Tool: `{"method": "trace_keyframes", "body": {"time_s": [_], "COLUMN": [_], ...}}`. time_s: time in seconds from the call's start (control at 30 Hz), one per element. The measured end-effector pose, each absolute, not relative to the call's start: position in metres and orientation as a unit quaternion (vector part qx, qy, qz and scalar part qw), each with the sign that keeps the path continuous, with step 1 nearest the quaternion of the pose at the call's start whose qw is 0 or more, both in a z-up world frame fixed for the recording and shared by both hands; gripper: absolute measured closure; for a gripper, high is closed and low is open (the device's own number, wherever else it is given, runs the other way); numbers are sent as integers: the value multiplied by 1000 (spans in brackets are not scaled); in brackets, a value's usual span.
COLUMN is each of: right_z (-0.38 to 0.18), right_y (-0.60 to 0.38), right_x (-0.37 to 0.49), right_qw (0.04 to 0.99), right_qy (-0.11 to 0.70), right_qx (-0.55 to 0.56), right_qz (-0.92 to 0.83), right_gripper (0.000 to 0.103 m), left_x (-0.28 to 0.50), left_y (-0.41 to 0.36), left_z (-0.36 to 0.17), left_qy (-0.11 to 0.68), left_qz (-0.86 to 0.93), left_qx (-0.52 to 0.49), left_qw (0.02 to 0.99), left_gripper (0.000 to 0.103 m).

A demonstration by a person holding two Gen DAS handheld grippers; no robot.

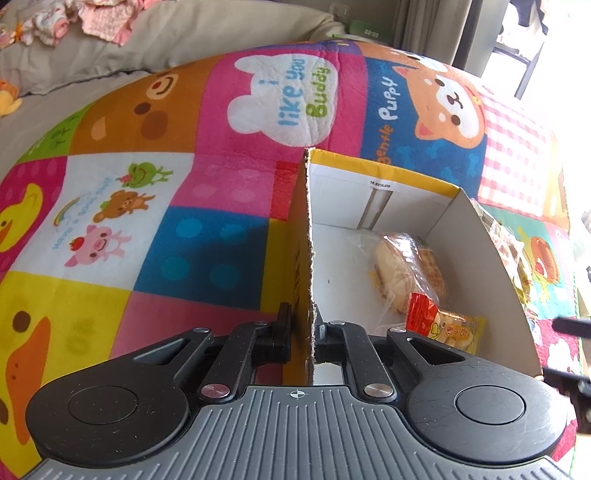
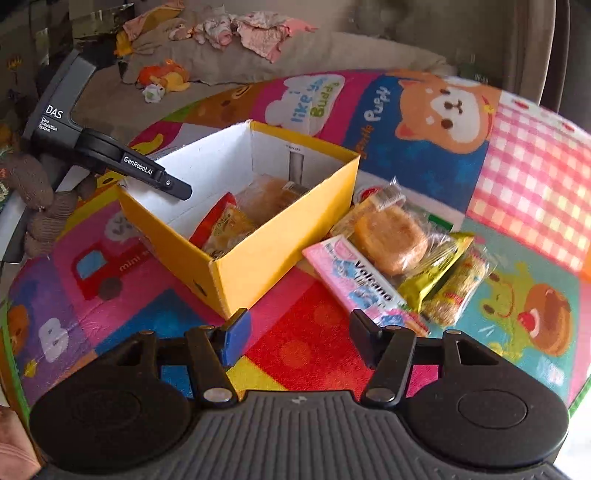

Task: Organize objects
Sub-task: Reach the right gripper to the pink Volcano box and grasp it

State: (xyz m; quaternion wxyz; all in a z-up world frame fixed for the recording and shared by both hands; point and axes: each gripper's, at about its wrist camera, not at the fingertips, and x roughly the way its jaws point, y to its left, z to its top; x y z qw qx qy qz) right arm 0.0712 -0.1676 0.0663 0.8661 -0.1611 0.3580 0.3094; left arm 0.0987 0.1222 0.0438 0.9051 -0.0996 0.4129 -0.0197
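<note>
1. Left gripper (image 1: 303, 332): clenched on the near wall of the yellow box (image 1: 308, 236), one finger inside, one outside; seen in the right wrist view reaching in from the left (image 2: 184, 192).
2. Right gripper (image 2: 299, 332): released, nothing betw. its fingers, hanging over the play mat (image 2: 306, 332) just in front of the box corner (image 2: 258, 266).
3. Box interior: wrapped bun (image 1: 397, 266) and red-yellow snack pack (image 1: 443, 326) lie on the white floor, toward the right wall.
4. Outside the box, just to its right on the mat: wrapped round cake (image 2: 391, 240), pink Volcano pack (image 2: 358, 288), yellow-green packets (image 2: 443, 277), all touching or overlapping.
5. Background: beige bedding w/ baby clothes (image 2: 255, 31) and plush toy (image 2: 164, 77).
</note>
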Motion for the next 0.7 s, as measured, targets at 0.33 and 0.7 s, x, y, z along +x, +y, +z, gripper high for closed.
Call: {"method": "trace_keyframes", "body": {"time_s": [0.33,0.7], "right_z": [37,46], "right_y": [-180,-188], "right_x": [143,102], "right_qw": [881,842], "right_qy": [386,431], "right_qx": [-122,-67], "right_qz": [244,318], "right_gripper": [25,36], "left_x": [96,96], "left_y": [124,123], "left_z": [43,43], "left_qy": [417,416], "left_qz": [-22,-21], "left_qx": [-103,-109], "left_qw": [903,903], "left_gripper": [92,91]}}
